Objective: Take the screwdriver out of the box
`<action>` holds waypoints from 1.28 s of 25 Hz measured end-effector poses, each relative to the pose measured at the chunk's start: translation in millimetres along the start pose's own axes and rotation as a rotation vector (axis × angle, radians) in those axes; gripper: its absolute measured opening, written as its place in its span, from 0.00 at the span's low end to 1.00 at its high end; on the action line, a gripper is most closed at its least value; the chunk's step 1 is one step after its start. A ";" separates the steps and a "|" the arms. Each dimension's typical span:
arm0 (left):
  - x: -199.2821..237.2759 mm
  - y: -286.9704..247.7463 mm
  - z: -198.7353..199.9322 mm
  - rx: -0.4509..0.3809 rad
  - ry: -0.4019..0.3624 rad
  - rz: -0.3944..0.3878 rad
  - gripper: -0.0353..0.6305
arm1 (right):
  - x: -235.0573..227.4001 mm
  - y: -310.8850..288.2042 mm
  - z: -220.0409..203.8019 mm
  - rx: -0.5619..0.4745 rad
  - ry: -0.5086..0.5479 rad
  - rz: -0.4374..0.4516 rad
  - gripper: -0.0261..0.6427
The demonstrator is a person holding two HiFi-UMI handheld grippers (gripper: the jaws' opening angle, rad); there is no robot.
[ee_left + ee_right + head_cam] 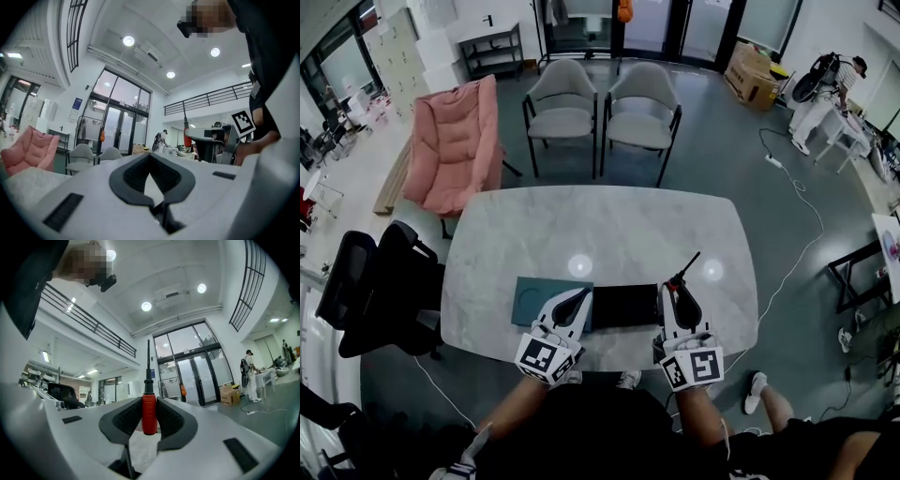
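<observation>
Two hand-held grippers work at the near edge of a pale marble bench (581, 225), seen from above. The right gripper (678, 287) has its jaws clamped on the red handle of the screwdriver (149, 414). In the right gripper view the tool stands upright between the ribbed pads, with its black collar and thin shaft rising above them. In the head view the shaft slants away to the far right. The tool sits just beside the right end of the black box (624, 307) and, by the look of it, has already been raised clear of it. The left gripper (579, 298) has its jaws closed tip to tip with nothing between them. It hovers where the box meets a teal panel (530, 300) on its left, probably the lid.

Step in hand, as judged: carrying the extracted screwdriver away from the box. Points of good practice:
- Keep the clamp firm on the handle, because the grip is low on the tool and the long shaft can lever it round between the pads
- Keep the shaft pointing away from the person and away from the left gripper
- Travel to the right over bare bench, well apart from the box rim, so that the lower end of the handle cannot catch on it
- Lower the tool until it lies flat before letting go
- If the box shifts, rest the idle left gripper on the box to steady it
</observation>
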State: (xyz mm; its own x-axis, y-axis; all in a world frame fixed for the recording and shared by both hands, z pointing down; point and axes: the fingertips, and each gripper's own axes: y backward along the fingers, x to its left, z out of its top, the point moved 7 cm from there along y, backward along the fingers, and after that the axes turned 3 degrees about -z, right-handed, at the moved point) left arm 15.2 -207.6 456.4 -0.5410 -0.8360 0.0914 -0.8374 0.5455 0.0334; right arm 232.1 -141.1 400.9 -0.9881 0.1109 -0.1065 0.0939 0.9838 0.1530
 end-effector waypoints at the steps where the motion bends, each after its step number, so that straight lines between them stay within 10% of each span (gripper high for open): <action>1: -0.8 0.0 1.3 -0.003 0.000 -0.004 0.06 | 0.8 1.2 2.3 -0.005 -0.008 -0.005 0.20; 32: -3.4 -0.9 12.7 -0.021 -0.027 -0.002 0.06 | -5.6 0.5 12.2 -0.053 0.079 -0.023 0.20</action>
State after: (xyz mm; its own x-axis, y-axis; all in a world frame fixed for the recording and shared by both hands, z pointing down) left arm 16.8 -206.0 443.3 -0.5411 -0.8385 0.0643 -0.8371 0.5444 0.0544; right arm 239.1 -139.5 389.6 -0.9967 0.0744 -0.0335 0.0661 0.9768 0.2038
